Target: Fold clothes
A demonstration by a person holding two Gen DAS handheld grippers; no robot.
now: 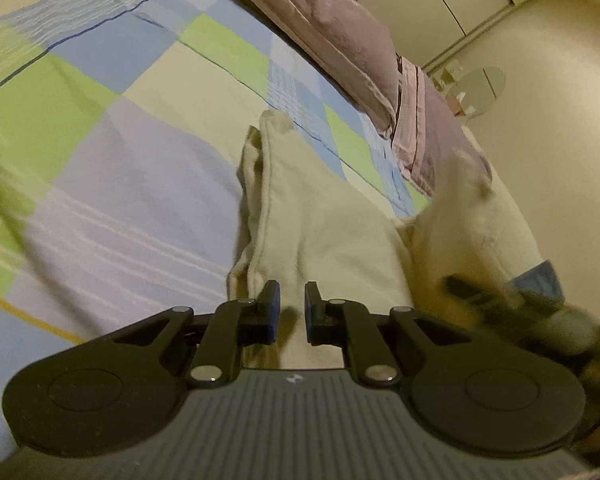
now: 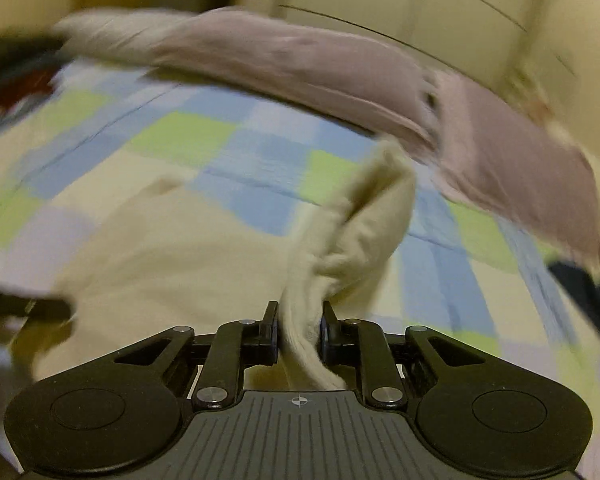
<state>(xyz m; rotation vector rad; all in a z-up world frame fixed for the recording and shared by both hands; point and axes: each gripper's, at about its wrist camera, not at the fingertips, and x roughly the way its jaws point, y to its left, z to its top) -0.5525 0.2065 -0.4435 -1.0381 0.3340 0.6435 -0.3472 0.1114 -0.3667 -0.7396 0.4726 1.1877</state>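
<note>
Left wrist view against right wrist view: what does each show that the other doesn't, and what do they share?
Only left wrist: the left gripper, jaws nearly closed above a flat folded strip of the cream garment, and a round disc at far right. Only right wrist: the right gripper, jaws clamped on a bunched fold of that garment, all blurred. Both: the checked bedspread and mauve pillows.
</note>
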